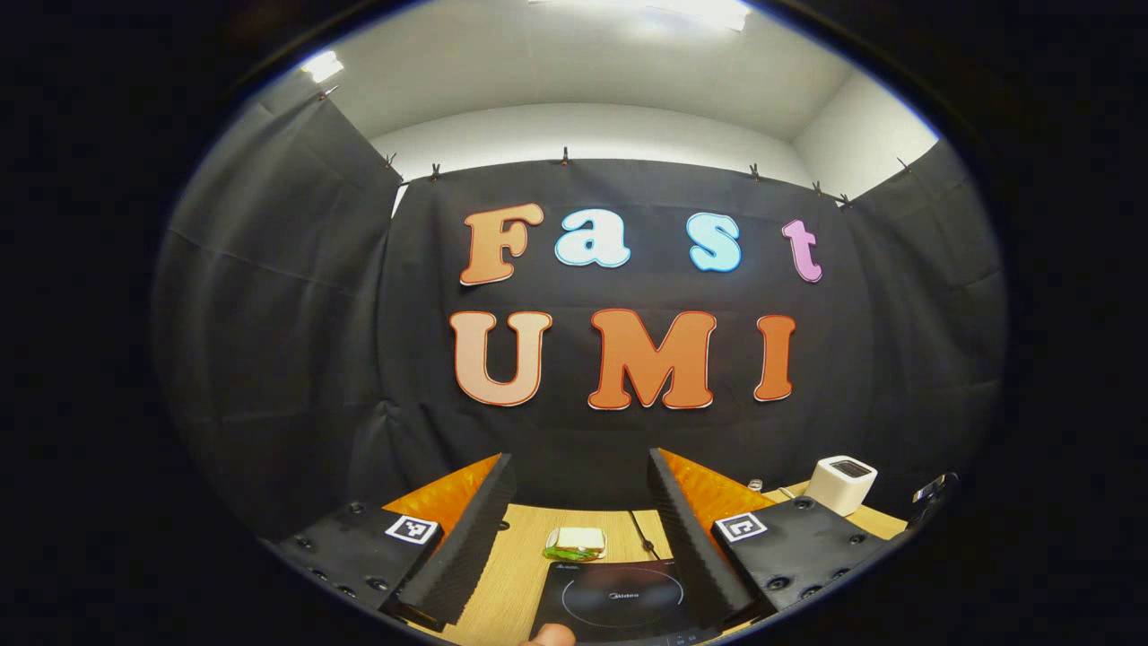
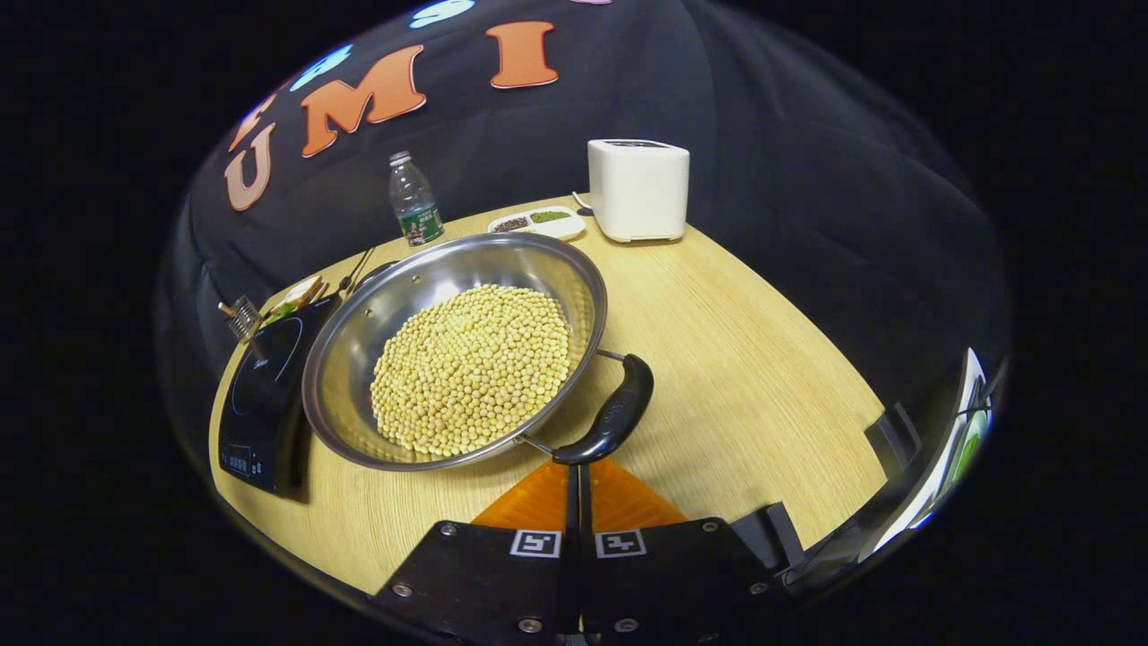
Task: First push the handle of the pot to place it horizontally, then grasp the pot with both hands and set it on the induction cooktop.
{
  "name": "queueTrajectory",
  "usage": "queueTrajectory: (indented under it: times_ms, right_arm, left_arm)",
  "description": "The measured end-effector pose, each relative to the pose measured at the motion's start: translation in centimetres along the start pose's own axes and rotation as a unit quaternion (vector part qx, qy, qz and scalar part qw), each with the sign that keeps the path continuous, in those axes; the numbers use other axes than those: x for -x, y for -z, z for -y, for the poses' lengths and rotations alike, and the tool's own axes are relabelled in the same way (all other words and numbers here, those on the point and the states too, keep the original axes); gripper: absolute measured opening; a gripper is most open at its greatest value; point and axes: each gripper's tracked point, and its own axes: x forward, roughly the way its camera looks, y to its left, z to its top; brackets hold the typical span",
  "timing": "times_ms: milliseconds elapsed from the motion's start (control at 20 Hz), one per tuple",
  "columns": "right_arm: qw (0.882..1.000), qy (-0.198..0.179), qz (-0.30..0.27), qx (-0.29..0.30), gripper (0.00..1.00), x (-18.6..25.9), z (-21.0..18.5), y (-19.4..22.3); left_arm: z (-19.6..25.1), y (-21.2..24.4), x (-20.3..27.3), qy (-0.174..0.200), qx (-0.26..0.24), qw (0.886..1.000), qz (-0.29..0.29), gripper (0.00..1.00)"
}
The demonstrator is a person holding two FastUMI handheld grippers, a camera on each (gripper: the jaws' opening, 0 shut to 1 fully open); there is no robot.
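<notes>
The right hand-held gripper sits lowest in the right gripper view, its fingers pressed together with nothing between them, tips just under the near end of the pot's black handle. The handle lies directly ahead of those tips, touching or nearly so; I cannot tell which. Its long axis runs slantwise, from the near end up and to the right along the rim, so by my reading the push to level it is the step in hand. The pot, a steel pan heaped with yellow beans, rests on the desk with its far-left edge overlapping or just beside the black cooktop. The right gripper is plainly the nearer one to the handle. In the left gripper view the left hand-held gripper is held up with its fingers well apart and empty, looking over the cooktop toward the booth wall. A white toaster and a bottle stand at the far edge.
</notes>
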Motion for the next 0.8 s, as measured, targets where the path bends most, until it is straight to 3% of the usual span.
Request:
queueTrajectory:
  times_ms: [800]
  right_arm:
    - [0.995, 0.013, -0.011, -0.098, 0.00, -5.7, 2.5, -5.5]
  left_arm:
    - [0.2, 2.1, -2.8, -0.011, -0.006, 1.000, -0.013, 0.95]
